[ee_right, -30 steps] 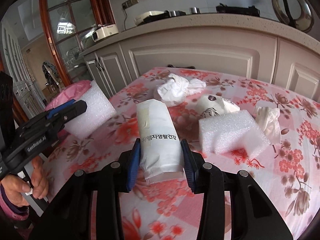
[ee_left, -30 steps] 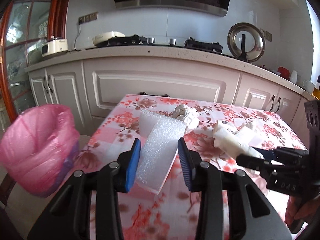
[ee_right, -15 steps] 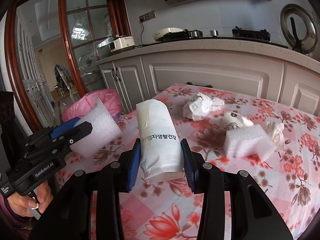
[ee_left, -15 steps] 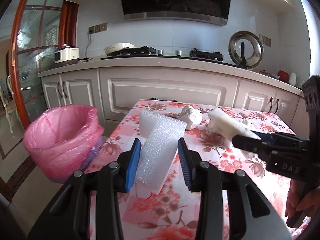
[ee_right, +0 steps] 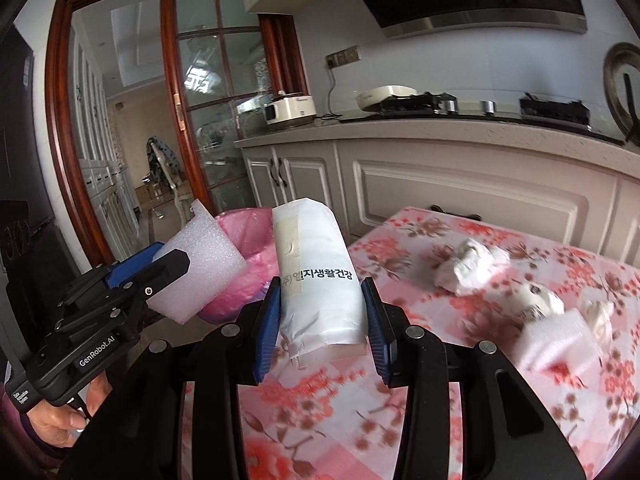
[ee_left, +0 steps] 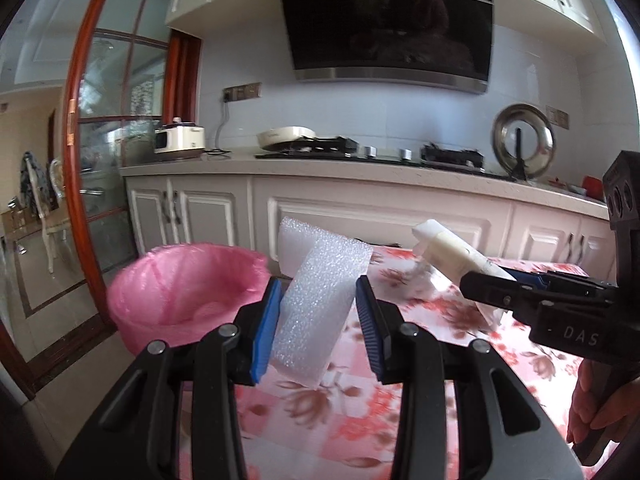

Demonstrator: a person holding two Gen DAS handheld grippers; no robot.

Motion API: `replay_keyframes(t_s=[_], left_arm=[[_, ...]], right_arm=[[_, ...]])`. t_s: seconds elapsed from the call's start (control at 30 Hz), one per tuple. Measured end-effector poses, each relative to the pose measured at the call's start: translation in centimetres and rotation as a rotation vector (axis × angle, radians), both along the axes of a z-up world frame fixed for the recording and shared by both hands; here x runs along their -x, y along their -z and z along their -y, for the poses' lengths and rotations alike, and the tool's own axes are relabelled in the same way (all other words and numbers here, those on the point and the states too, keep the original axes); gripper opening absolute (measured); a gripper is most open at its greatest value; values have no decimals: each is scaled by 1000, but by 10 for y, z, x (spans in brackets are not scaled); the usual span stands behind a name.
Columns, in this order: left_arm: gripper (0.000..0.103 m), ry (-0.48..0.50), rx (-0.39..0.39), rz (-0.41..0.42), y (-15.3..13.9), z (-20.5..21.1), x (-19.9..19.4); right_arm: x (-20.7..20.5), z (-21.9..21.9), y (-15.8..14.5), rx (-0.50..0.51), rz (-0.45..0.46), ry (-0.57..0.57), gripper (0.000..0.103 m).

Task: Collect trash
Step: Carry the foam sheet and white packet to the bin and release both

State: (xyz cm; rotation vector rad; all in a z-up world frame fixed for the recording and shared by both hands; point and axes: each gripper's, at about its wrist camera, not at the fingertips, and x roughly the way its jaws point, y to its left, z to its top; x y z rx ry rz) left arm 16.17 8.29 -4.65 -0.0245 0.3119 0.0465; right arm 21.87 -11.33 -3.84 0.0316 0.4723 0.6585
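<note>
The foam block (ee_left: 320,304) sits clamped in the left gripper (ee_left: 318,328), its long axis running up and away from the jaws, with the pink-lined bin (ee_left: 180,292) just beyond and to the left. The wrapped packet (ee_right: 316,280) is pinched in the right gripper (ee_right: 320,324), standing upright, farther right over the worktop (ee_right: 520,420). By this layout the left hand is nearer the bin, so the foam likely drops first.
</note>
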Motion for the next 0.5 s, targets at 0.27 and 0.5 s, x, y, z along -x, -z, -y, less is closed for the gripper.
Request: replay_keyframes(t_s=[0.27,0.5], left_arm=[[37,-106,-17,12,-5,-52,-13],[37,-183,-28,23,-9,-95,-31]], right_arm=[[-31,-58,-9,27,22,-95,39],[-65,-115,-14,39,15,-162,39]])
